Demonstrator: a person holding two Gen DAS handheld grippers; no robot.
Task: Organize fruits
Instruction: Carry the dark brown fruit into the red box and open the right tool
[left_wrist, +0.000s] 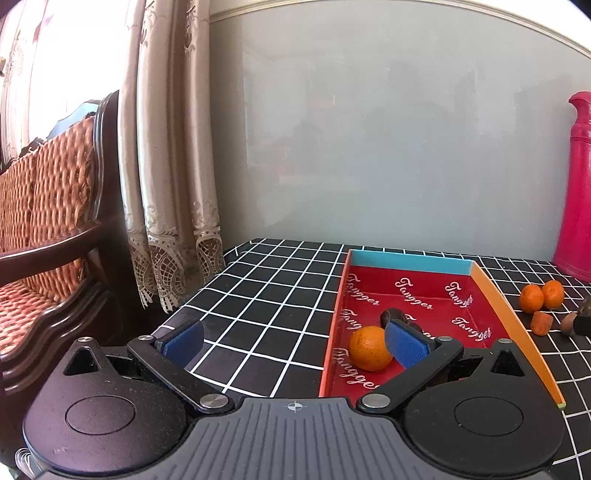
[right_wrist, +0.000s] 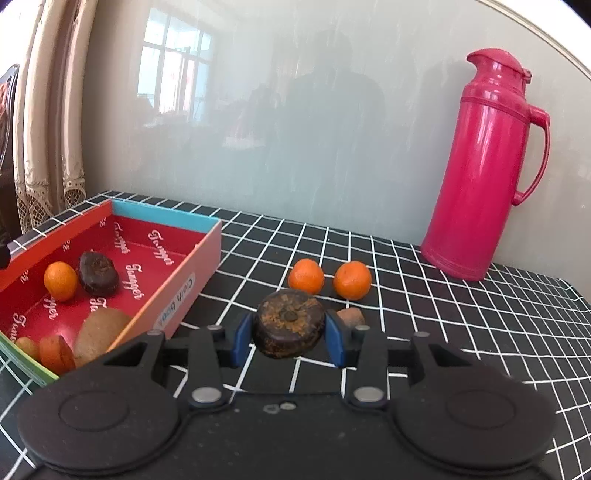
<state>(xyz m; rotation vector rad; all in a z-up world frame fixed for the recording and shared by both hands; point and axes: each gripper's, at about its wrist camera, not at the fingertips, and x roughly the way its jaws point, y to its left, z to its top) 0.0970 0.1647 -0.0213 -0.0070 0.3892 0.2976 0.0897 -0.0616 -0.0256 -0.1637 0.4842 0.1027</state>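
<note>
Just beyond the right claw, perhaps touching: carrot chunk.

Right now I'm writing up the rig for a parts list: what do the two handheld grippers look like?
Both look alike. The left gripper has a matte black body with two round disc-shaped housings, a ribbed grey centre plate with a small crosshair mark, silver pivot screws, black linkage bars and blue textured pads on its fingers. The right gripper shows the same black discs, silver pivots and blue-padded fingers. No cables or sleeves show.

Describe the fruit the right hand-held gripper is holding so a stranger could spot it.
Find the tall pink thermos; before it sit two tangerines. Nearer, the right hand-held gripper clamps the dark brown fruit: flat, wrinkled, orange-flecked, unlike its smooth orange neighbours.
</note>
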